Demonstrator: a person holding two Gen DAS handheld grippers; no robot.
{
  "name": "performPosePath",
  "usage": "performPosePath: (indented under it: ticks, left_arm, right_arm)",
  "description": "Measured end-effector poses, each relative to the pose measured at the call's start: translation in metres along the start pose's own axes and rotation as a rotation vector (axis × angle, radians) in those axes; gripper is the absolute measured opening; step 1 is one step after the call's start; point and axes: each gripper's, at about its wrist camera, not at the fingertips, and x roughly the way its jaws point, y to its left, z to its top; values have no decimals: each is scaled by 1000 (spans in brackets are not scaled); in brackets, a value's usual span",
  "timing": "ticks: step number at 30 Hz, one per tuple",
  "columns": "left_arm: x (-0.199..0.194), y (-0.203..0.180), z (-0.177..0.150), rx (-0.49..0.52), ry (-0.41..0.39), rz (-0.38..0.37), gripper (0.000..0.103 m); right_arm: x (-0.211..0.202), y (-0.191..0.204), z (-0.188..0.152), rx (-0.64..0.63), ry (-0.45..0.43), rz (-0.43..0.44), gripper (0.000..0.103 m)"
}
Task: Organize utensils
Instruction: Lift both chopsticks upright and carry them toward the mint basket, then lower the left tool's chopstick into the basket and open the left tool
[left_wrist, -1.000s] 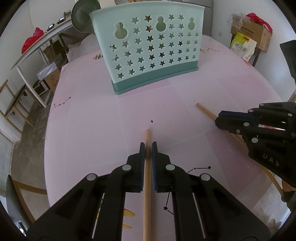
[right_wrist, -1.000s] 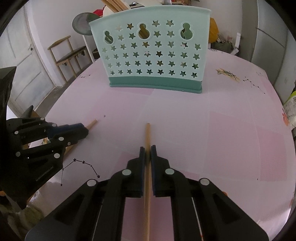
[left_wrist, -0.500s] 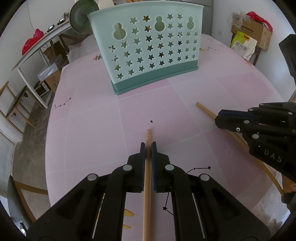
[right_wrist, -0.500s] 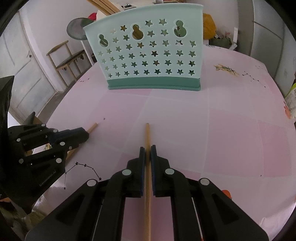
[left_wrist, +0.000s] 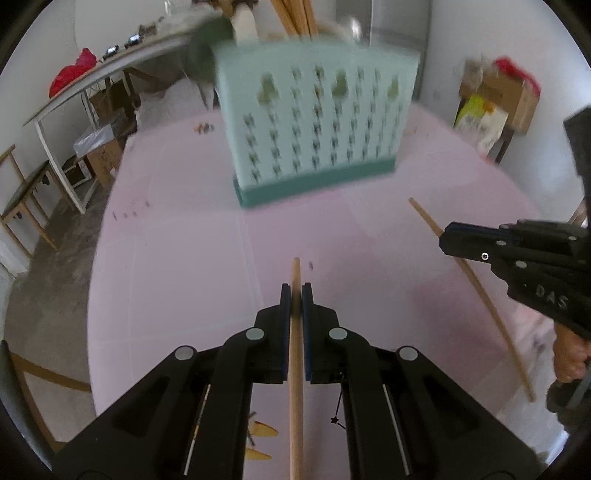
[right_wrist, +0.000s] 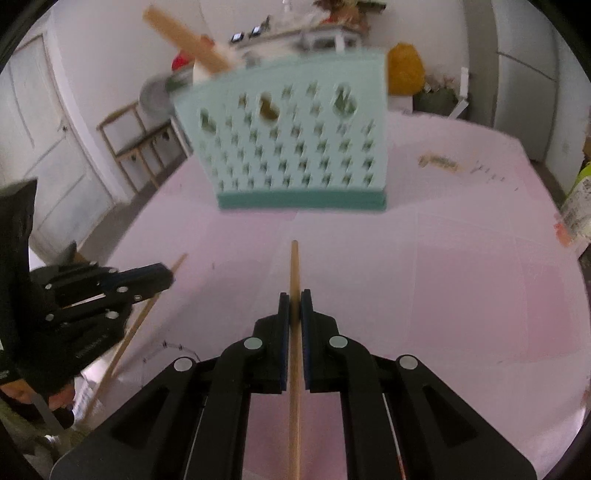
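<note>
I hold one chopstick (left_wrist: 295, 354) per hand-held gripper (left_wrist: 295, 291), both clamped; the caddy (left_wrist: 317, 125) stands ahead, axes pointing toward it.

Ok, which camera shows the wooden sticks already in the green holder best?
The left wrist view: several sticks rise clearly above the holder rim. The right wrist view shows them only as one blurred slanted band behind the holder's top left corner.

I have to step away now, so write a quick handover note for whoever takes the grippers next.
Left gripper: shut on a wooden chopstick.
Right gripper: shut on a second chopstick.
Teal holder stands ahead on the pink table, with wooden sticks already poking out of its top.
Done: both chopsticks gripped.
Left: drop both into the holder.
</note>
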Motion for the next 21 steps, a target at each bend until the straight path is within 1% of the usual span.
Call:
performPosePath:
  ticks: [2,6,8,9,11,17,19,21]
  left_arm:
    - [-19,8,8,-24,-62,-35,4]
    - [-73,23,31,-67,-251,-131,4]
    - [-94,27,44,-74,-328,-170,4]
    - [-102,27,50,-75,-354,-184,4]
    - [-119,28,69,-71,-428,-232,4]
    - [-144,10,132,-45,-594,-315,4]
    - [-151,-1,150,-34,-645,-331,4]
    - [-154,-11,174,-29,-688,-328,4]
  right_arm:
    - [-12,-5,6,22,-38,-5,6]
    - [-33,-15,16,61,-106,-10,6]
    - [-39,-19,18,70,-125,-14,6]
    - [-40,-21,18,72,-130,-16,6]
    - [-41,-25,17,82,-136,-18,6]
    - [-41,-34,13,103,-147,-1,6]
    - [-41,-36,13,110,-156,8,6]
    - [-40,-38,14,116,-161,17,6]
